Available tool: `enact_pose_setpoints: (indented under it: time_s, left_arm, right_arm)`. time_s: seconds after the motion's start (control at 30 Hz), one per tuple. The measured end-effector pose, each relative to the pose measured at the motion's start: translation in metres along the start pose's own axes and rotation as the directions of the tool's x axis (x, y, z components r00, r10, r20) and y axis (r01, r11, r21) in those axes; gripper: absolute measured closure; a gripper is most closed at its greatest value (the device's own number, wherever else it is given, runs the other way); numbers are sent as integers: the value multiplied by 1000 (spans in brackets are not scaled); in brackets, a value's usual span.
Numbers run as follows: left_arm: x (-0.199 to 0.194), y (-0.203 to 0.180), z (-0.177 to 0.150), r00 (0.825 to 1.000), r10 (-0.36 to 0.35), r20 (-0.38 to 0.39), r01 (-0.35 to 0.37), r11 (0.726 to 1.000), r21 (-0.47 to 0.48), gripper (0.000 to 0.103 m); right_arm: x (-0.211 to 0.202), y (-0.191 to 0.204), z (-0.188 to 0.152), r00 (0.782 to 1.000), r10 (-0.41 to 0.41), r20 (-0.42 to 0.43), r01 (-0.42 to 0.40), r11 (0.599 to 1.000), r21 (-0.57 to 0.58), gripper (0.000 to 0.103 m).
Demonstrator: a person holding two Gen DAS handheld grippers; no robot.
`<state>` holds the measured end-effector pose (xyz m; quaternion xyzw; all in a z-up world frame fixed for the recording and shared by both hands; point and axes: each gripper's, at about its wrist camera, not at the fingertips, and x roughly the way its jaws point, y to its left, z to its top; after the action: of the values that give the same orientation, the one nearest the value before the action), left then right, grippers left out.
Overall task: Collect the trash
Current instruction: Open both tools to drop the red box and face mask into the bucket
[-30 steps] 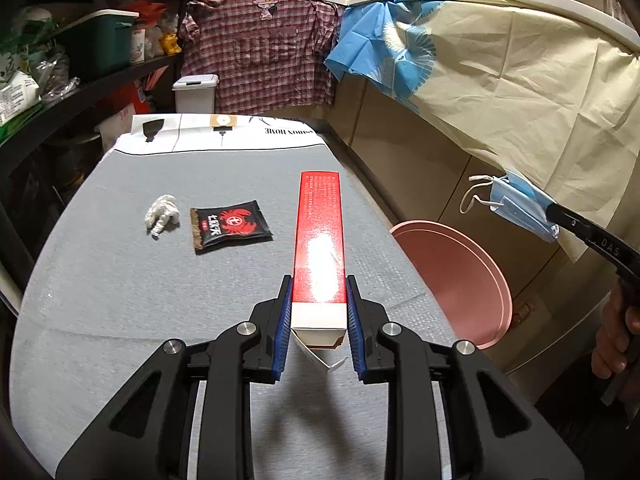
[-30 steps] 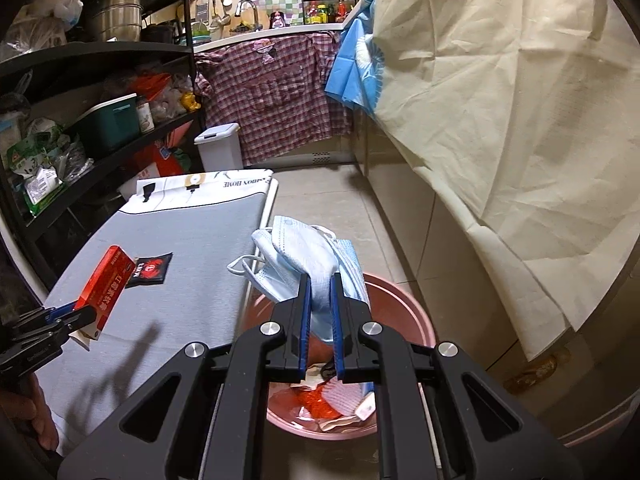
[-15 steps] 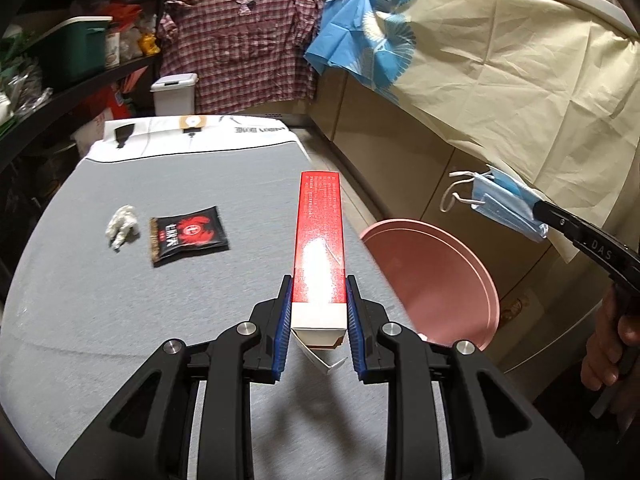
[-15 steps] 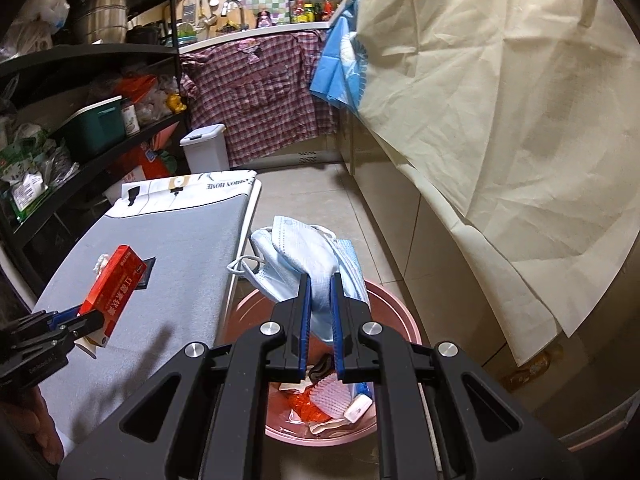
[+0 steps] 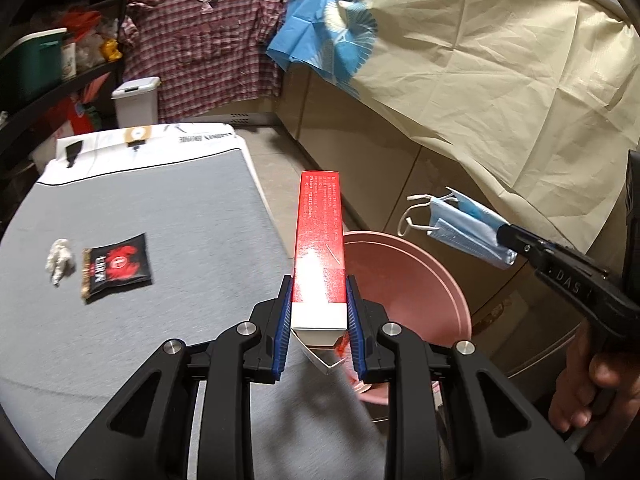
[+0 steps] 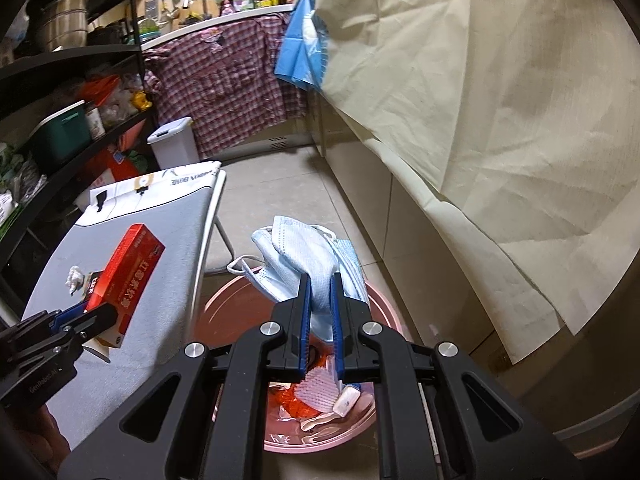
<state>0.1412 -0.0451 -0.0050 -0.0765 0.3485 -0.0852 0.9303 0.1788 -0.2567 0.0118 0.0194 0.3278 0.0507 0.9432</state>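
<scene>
My left gripper (image 5: 319, 312) has its jaws pinching the white end of a long red carton (image 5: 320, 236), blue pads flat against both narrow sides. The carton juts straight ahead of the jaws, its open flap hanging just under them. Beyond its right side, and lower, sits the pink bin (image 5: 424, 280), beside the edge of the grey-covered table (image 5: 160, 208).

Ahead and to the left of those jaws, lying on the table, I see a black snack packet (image 5: 116, 270) with a crumpled white tissue (image 5: 60, 266) just beside it, the two barely apart or touching; I cannot tell which.

My right gripper (image 6: 320, 316) has its jaws nearly pressed together, clamping a bunch of pale blue face masks (image 6: 304, 248). The masks stick up and forward out of the jaws, one ear loop dangling to the left. Directly below and ahead of these jaws is the pink bin (image 6: 236, 304), with orange wrapping, a white ridged piece and other scraps in its bottom.

In the right wrist view, the left gripper (image 6: 94, 316) and its carton (image 6: 128, 276) are off to the left of the jaws, over the table (image 6: 168, 272) near its edge.
</scene>
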Motion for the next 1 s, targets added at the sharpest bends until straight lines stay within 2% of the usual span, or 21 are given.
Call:
enact_pose_setpoints:
  time_s: [0.67,0.77,0.83,0.9,1.0]
  left_arm:
    - [63,-26,5,996,-48,-81,48,999,-7,78]
    - [72,-27,5,991,-93,-100,92,996,-20,78]
    - [73,-27,4,990,-102,-101,101,995,-23,73]
    - [73,-25,4,991,-95,-97,93,995,-24,68]
    - [69,-20,4,992,-87,-90,84,996,-31,68]
  right_arm:
    - [30,-9,6,999,-25,-40,27,999,43,93]
    - [36,-8,5,998,-25,-60,27,999,39,86]
    - [40,-9,5,997,-24,-67,27,999,45,69]
    - [41,-10,5,997,-37,-64,40,998,52,62]
    - [43,-12,6,997,-41,-65,45,997,61,62]
